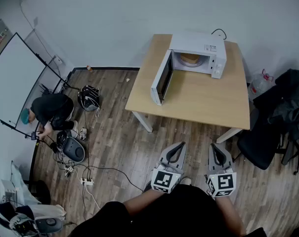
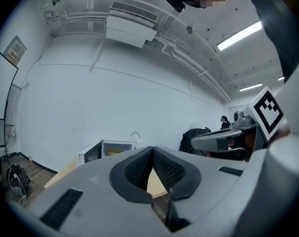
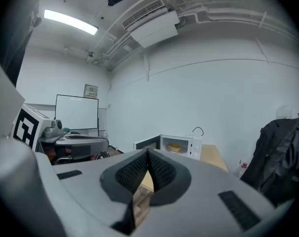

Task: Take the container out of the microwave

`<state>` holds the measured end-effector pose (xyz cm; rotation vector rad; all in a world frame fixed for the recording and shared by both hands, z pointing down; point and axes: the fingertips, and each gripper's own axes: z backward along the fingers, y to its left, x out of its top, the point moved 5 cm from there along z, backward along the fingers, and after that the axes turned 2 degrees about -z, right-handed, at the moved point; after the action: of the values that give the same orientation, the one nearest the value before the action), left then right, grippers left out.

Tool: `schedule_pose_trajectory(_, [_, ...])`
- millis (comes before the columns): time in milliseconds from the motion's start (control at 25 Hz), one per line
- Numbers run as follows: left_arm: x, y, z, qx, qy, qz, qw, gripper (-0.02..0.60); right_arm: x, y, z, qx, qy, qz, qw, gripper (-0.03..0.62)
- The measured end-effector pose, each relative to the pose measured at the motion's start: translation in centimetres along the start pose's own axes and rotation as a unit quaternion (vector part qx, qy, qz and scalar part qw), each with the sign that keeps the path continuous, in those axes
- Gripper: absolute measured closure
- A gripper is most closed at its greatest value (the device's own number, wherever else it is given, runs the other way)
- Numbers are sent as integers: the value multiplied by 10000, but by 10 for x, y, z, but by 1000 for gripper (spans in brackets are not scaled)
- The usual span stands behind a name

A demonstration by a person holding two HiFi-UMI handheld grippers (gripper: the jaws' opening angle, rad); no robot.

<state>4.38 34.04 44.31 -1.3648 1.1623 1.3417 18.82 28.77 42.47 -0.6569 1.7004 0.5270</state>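
A white microwave [image 1: 196,56] stands at the far end of a wooden table [image 1: 198,100], its door [image 1: 161,78] swung open to the left. Inside sits a round tan container [image 1: 190,59], which also shows as a small container [image 3: 175,147] in the right gripper view. Both grippers are held close to the person's body, well short of the table. My left gripper [image 1: 181,144] is shut with nothing in it, its tips meeting [image 2: 152,149]. My right gripper [image 1: 214,146] is shut and empty too, aimed towards the microwave [image 3: 181,146].
A person [image 1: 48,112] crouches on the wooden floor at the left among cables and a power strip [image 1: 85,180]. A whiteboard [image 1: 16,78] leans at far left. A black chair [image 1: 260,142] with dark bags stands right of the table.
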Motion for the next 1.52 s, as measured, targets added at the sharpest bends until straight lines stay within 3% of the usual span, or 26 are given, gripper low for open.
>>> schedule_pose_trajectory(560, [6, -9, 6, 312, 105, -338, 9989, 571, -13, -13, 20, 129, -161, -477, 9986, 539])
schedule_pose_trajectory(840, [-11, 6, -15, 256, 213, -247, 9991, 571, -23, -23, 3, -50, -69, -442, 9990, 539])
schedule_pose_trajectory(1160, [-24, 28, -76, -141, 306, -32, 9994, 571, -25, -50, -46, -395, 143, -518, 9978, 539])
schedule_pose_trajectory(1520, [-28, 93, -170, -501, 396, -73, 9979, 571, 5, -90, -162, -619, 86, -511, 9967, 539])
